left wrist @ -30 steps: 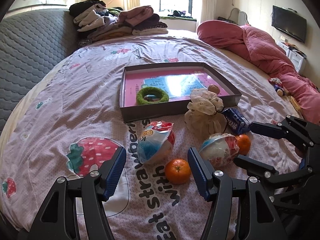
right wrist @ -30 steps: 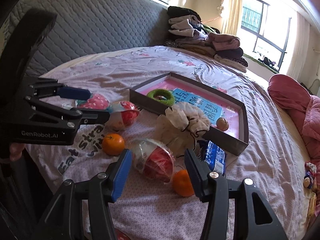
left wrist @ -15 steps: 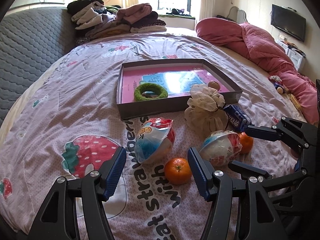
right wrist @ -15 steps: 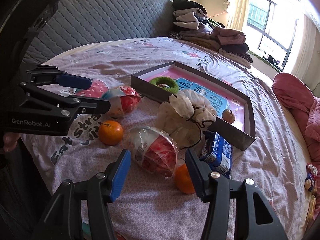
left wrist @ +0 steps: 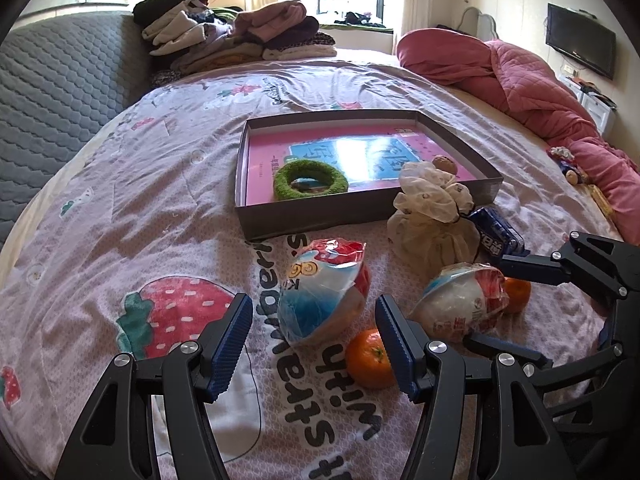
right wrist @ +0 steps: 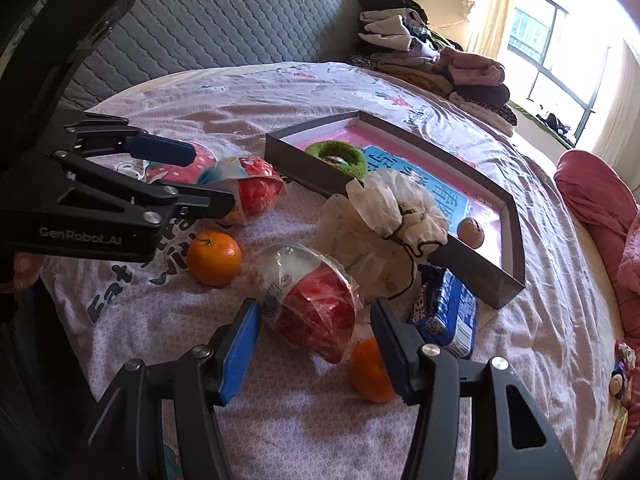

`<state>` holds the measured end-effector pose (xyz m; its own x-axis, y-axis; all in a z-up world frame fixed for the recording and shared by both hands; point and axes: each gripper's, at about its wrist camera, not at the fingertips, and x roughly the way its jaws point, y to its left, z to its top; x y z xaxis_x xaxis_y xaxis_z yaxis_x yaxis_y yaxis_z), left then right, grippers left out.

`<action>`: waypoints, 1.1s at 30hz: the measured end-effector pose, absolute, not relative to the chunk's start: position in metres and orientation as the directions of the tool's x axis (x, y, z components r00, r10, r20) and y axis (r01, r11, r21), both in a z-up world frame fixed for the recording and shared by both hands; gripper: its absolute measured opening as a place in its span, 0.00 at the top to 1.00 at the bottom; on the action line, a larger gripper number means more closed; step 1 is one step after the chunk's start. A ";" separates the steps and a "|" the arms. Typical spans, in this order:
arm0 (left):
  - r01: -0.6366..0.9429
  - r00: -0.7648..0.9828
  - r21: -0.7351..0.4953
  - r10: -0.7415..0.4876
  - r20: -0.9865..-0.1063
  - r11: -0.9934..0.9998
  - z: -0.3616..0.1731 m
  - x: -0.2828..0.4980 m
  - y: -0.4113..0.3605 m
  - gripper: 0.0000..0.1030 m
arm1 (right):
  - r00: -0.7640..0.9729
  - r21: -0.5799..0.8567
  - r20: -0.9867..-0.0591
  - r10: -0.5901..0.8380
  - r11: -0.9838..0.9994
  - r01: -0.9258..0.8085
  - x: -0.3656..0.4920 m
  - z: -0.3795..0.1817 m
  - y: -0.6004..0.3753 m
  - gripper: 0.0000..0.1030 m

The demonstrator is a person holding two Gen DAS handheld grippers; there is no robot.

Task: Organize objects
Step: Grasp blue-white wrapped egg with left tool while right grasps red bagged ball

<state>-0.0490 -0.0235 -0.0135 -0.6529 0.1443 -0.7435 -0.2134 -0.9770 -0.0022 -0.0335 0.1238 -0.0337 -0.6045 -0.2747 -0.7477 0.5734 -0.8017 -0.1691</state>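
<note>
My left gripper (left wrist: 312,332) is open low over the bed, with a blue-and-red wrapped snack bowl (left wrist: 324,300) just ahead between its fingers and an orange (left wrist: 366,358) by its right finger. My right gripper (right wrist: 316,332) is open too; its fingers stand on either side of a red-and-white wrapped bowl (right wrist: 312,300) without pressing on it. A second orange (right wrist: 370,372) lies partly hidden behind its right finger. The grey tray (left wrist: 320,220) with pink lining holds a green ring (left wrist: 310,178) and a brown nut (left wrist: 444,163).
A tied white cloth pouch (left wrist: 432,216) and a blue packet (left wrist: 498,232) lie against the tray's near corner. Folded clothes (left wrist: 232,32) are piled at the far side, a pink quilt (left wrist: 520,80) runs along the right, and a grey padded headboard (left wrist: 52,80) stands on the left.
Both grippers have come forward and lower toward the wrapped bowls. The right gripper's fingers now reach alongside the red-and-white bowl. Nothing on the bed has shifted.
</note>
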 end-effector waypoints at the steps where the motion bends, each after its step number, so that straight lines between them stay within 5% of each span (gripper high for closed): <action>1: -0.213 -0.654 -0.003 0.145 -0.743 -0.977 -0.014 -0.050 -0.024 0.37 | -0.600 -0.166 -0.749 -0.279 -0.799 0.578 -0.035 -0.034 0.123 0.45; 23: -0.262 -0.601 -0.106 0.249 -0.760 -0.959 -0.038 -0.084 -0.022 0.37 | -0.576 -0.110 -0.748 -0.329 -0.795 0.597 -0.046 -0.039 0.118 0.46; 26: -0.271 -0.592 -0.126 0.269 -0.759 -0.954 -0.040 -0.086 -0.023 0.46 | -0.577 -0.104 -0.746 -0.332 -0.798 0.593 -0.046 -0.038 0.119 0.46; 33: -0.287 -0.605 -0.150 0.301 -0.737 -0.946 -0.037 -0.082 -0.024 0.47 | -0.575 -0.080 -0.742 -0.344 -0.806 0.586 -0.046 -0.036 0.123 0.46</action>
<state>-0.0823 -0.0236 -0.0366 -0.6053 0.3009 -0.7369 -0.2872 -0.9460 -0.1504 -0.0459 0.1228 -0.0356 -0.5753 -0.3445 -0.7418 0.5860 -0.8063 -0.0801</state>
